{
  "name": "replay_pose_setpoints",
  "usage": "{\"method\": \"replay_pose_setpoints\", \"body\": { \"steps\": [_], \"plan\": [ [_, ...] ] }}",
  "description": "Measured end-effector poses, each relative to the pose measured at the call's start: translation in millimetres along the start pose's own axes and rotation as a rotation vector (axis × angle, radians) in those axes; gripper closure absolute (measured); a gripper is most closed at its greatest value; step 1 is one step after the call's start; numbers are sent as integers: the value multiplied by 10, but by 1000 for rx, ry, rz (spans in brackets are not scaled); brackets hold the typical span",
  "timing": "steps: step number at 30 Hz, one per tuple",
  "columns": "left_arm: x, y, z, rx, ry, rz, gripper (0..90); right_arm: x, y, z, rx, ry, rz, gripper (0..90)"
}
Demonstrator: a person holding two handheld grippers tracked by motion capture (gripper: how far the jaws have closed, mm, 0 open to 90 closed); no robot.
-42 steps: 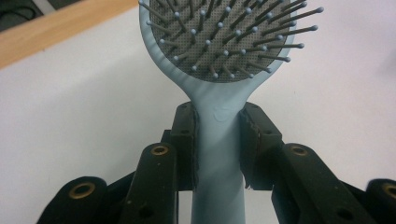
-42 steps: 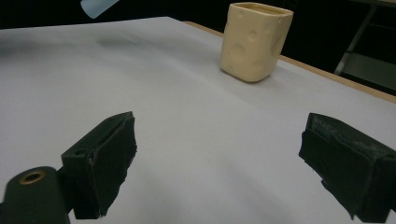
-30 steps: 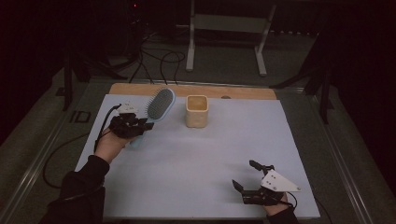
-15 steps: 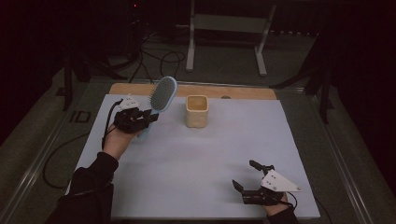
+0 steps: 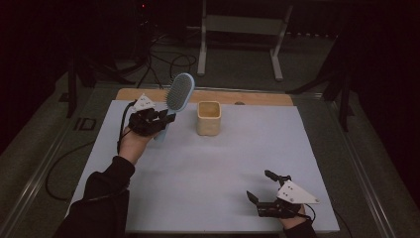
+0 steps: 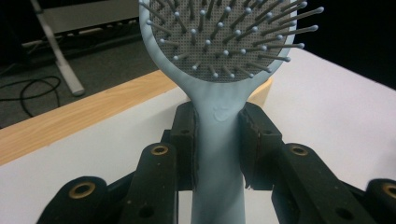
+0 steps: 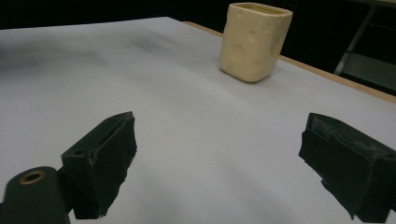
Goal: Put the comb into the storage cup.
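The pale blue hairbrush [image 5: 177, 95] is off the table, raised above the far left part of the white tabletop [image 5: 208, 168], just left of the cream cup [image 5: 208, 118] and apart from it. Its oval bristled head tilts up and toward the far edge, over the strip of bare wood [image 5: 257, 97] that runs along the back of the table, while its handle slants down toward the person. In the left gripper view the handle [image 6: 218, 158] runs straight up between the two black jaws, whose pads [image 6: 186, 140] press on it from both sides just below the neck, and the grey cushion with its ball-tipped pins faces the camera. The left gripper [image 5: 159, 118] is thus closed narrowly on the handle, borne by a hand [image 5: 132, 143] whose dark-sleeved forearm [image 5: 101, 198] reaches in diagonally from the lower left, wrist bent up so the gripper points toward the far side and slightly right. A black cable [image 5: 121, 124] loops from it beside the wrist. The right gripper [image 5: 261, 191] sits low at the near right corner of the table, well apart from brush and cup, its jaws spread wide with nothing but bare tabletop between them. In the right gripper view the cup [image 7: 254, 42] stands upright farther off, between and beyond the two jaws
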State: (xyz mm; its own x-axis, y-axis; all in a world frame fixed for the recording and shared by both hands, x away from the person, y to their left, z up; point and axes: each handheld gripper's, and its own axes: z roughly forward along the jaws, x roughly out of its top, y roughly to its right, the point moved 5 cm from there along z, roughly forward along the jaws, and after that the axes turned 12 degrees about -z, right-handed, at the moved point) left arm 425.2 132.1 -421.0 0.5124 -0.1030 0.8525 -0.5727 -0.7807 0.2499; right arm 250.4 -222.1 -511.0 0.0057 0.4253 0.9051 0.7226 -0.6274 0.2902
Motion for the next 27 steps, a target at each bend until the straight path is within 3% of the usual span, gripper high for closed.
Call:
{"method": "replay_pose_setpoints", "body": {
  "steps": [11, 27],
  "plan": [
    [150, 82, 143, -29, 32, -21, 698, -1, 1, -4, -1, -1, -1, 101],
    [369, 237, 383, -71, 71, -14, 698, -1, 6, -12, -2, 2, 4, 100]
  ]
}}
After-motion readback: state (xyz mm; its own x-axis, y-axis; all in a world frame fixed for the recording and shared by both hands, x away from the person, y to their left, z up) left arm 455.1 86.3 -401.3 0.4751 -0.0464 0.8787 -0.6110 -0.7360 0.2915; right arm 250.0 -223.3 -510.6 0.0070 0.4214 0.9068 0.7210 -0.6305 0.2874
